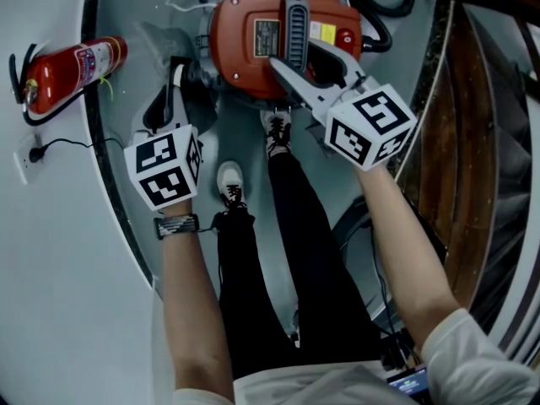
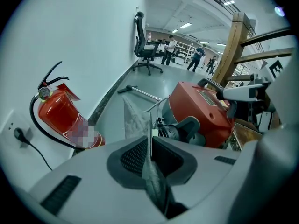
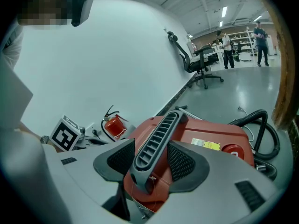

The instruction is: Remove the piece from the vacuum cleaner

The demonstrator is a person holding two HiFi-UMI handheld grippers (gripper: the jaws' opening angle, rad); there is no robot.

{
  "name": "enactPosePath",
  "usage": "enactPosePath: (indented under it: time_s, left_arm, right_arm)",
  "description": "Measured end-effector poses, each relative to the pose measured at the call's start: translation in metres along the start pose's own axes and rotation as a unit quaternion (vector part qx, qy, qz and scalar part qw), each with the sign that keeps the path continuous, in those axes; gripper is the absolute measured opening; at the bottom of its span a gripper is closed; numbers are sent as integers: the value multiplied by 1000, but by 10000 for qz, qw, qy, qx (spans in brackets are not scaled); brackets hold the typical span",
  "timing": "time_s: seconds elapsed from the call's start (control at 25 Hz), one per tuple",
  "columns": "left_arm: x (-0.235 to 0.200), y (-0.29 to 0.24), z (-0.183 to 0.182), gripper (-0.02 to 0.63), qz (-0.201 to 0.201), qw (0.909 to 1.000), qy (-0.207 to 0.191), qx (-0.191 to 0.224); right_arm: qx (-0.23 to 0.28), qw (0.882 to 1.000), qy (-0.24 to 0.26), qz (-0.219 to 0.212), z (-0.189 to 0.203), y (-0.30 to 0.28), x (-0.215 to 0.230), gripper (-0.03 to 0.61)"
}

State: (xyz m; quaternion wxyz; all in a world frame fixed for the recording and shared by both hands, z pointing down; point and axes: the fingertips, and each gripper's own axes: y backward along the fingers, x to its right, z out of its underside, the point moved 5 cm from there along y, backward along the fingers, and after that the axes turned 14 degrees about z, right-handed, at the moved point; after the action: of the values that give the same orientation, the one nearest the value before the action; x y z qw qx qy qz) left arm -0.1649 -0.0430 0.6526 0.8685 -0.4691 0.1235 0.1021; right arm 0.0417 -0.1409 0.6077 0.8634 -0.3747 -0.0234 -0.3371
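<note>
The red vacuum cleaner (image 1: pixel 249 53) stands on the floor in front of my feet. My right gripper (image 1: pixel 308 64) is shut on its grey ribbed handle (image 3: pixel 156 139), with a pad pressing on each side. Left of the vacuum, my left gripper (image 1: pixel 179 78) is shut on a thin grey mesh filter piece (image 2: pixel 133 118) with a wire edge. In the left gripper view the cloth runs down between the pads (image 2: pixel 135 155). The piece hangs just beside the vacuum's grey motor end (image 2: pixel 184 132); whether they still touch I cannot tell.
A red fire extinguisher (image 1: pixel 72 70) lies by the wall at left, next to a plugged wall outlet (image 1: pixel 35 153). A black hose (image 3: pixel 264 134) curls behind the vacuum. A wooden frame (image 1: pixel 472 142) runs along the right. My shoes (image 1: pixel 229 180) are right below the vacuum.
</note>
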Motion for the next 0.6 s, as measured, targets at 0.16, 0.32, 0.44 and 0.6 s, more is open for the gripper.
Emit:
enactPosePath:
  time_s: [0.16,0.32,0.44,0.6]
  left_arm:
    - [0,0,-1,38,2,9997,-223,-84]
    - [-4,2,-1,37,14,9995,-283,-126]
    - [-5,3,-1,37,15,9997,-226,-112]
    - [-5,2,-2,37,10,9998,-192,-74]
  right_arm:
    - [4,10000,35,-4,0,0,0,216]
    - [16,10000,37,7,0,0,0,216]
    - [31,10000,55,25,0,1,-1,216]
    - [36,10000,41,44,0,0,0,216]
